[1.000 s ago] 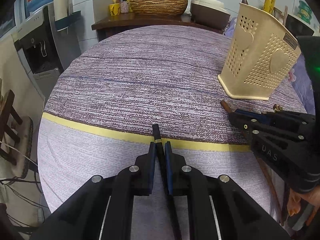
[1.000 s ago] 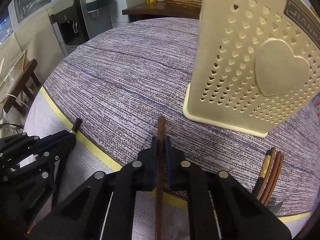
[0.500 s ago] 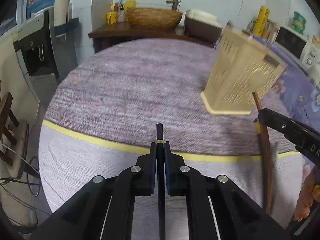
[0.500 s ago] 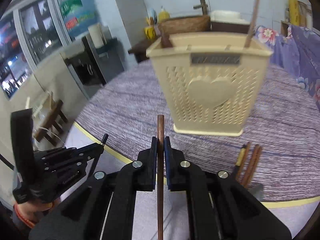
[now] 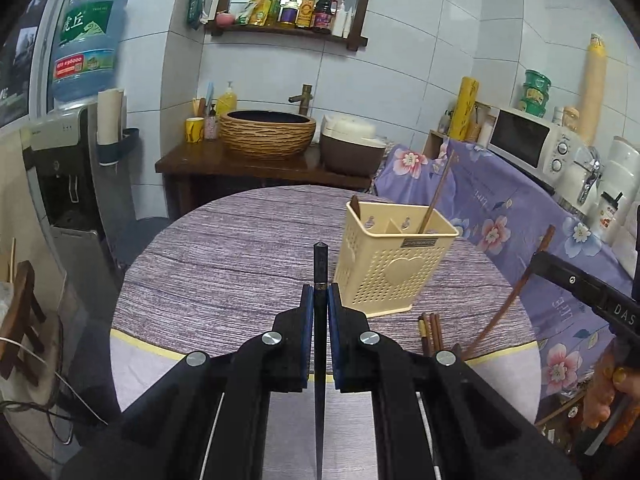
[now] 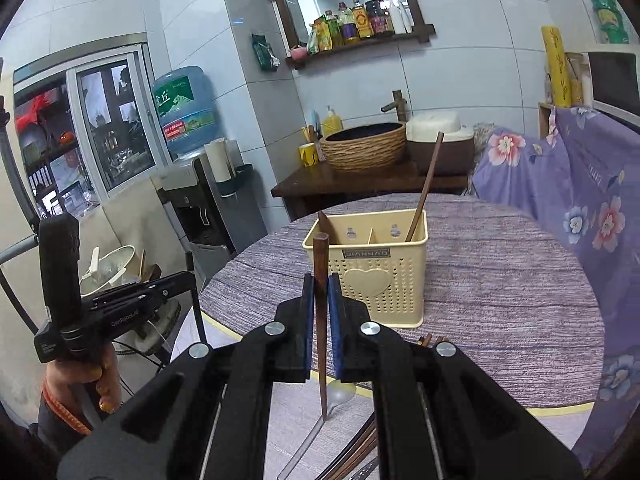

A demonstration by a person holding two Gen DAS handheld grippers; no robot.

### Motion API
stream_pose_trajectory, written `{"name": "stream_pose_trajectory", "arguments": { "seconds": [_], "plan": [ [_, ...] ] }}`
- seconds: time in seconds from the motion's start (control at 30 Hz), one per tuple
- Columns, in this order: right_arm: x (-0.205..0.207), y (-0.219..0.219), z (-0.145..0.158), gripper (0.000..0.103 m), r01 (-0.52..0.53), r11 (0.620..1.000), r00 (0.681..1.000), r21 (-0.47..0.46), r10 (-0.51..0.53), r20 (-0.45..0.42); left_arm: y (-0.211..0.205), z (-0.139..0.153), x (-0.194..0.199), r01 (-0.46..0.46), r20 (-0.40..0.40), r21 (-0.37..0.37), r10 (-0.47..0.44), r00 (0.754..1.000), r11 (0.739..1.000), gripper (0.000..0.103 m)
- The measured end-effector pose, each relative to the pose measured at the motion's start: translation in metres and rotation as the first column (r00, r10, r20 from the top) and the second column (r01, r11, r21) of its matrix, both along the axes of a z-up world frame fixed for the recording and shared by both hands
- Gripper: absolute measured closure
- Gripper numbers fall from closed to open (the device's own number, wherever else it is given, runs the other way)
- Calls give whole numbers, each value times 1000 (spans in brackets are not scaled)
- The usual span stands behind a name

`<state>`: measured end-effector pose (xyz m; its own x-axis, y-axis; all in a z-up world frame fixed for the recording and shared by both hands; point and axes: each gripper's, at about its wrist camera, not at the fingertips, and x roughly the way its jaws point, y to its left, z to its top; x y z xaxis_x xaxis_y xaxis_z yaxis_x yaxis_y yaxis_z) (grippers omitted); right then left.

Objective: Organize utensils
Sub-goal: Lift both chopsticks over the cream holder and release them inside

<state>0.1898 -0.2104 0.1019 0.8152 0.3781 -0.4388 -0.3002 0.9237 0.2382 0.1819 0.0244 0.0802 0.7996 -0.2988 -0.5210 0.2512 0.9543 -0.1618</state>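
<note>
Chopsticks (image 5: 320, 276) (image 6: 320, 276) clamped lengthwise, tips seemingly down

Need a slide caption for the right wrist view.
Right gripper clamps a brown chopstick upright before the cream utensil basket on the table.

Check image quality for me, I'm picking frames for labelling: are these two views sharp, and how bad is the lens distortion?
Left wrist view: sharp; the utensil holder is crisp, fisheye bends the wall tiles, dark vignette in the corners. Right wrist view: also sharp; the holder's label is legible, the window bows, no strong glare.
</note>
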Motion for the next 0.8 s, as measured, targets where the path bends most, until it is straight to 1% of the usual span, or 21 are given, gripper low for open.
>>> {"name": "stream_pose_trajectory", "arguments": {
  "seconds": [0.1,0.27,0.53,0.8],
  "plan": [
    [-1,1,-1,95,8,1000,1000,-7,-8,5,-6,0,0,0,9,10,0,1000,1000,94],
    [-2,0,1,95,10,1000,1000,-7,-10,7,-5,2,1,8,5,-17,-8,1000,1000,94],
    [0,-2,9,95,6,1000,1000,-15,-6,10,-5,12,-1,13,42,-23,-12,999,1000,95],
    [4,-5,9,95,2,1000,1000,-15,-2,-7,-8,13,6,32,37,-41,-31,999,999,95]
  ]
}}
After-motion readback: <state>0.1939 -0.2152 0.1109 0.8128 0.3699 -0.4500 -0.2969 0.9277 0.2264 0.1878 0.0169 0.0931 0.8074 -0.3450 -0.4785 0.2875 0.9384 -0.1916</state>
